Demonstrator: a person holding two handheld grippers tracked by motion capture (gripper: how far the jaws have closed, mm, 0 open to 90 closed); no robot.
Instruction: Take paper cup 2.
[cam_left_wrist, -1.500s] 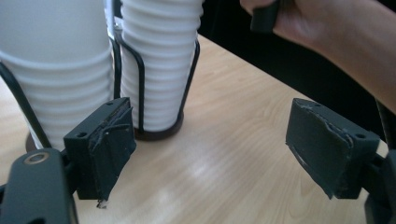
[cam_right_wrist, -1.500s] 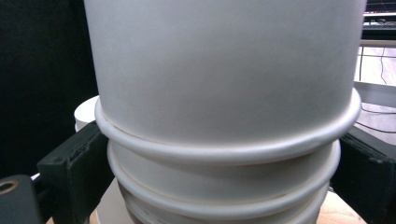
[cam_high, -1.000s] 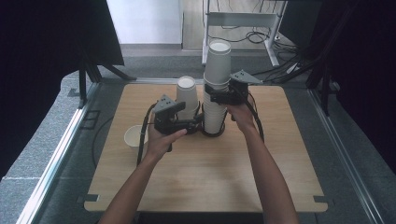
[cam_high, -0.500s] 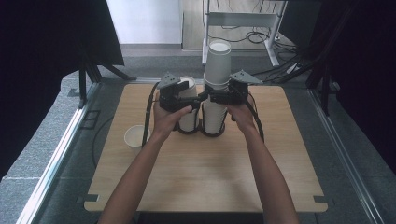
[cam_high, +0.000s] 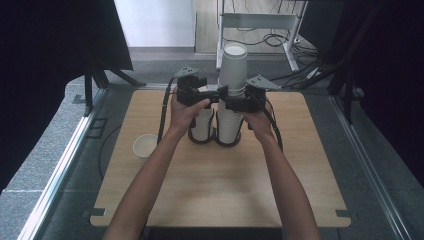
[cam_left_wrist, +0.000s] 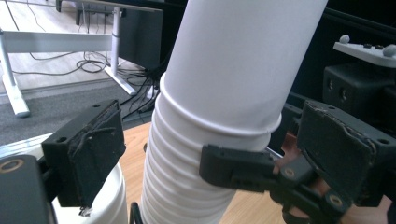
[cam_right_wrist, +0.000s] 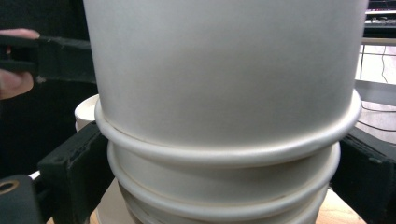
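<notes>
A tall stack of white paper cups (cam_high: 232, 85) stands upside down mid-table in a black ring holder (cam_high: 216, 139). Beside it on the left is a shorter cup stack (cam_high: 202, 122). My right gripper (cam_high: 239, 103) is shut on the tall stack below its top cup, and the ribbed rims (cam_right_wrist: 224, 158) sit between its jaws. My left gripper (cam_high: 202, 96) is open at the stack's left side. Its pads (cam_left_wrist: 88, 149) straddle the stack (cam_left_wrist: 224, 102) without touching it. The top cup leans slightly on the rest.
A single white cup (cam_high: 145, 145) stands mouth-up near the wooden table's left edge (cam_high: 117, 150). Cables trail from both grippers across the table's far half. A white desk frame (cam_high: 260, 22) and black curtains lie beyond the table.
My left gripper has left the shorter stack and moved up and right to the tall stack. The right gripper has held its place on the tall stack.
</notes>
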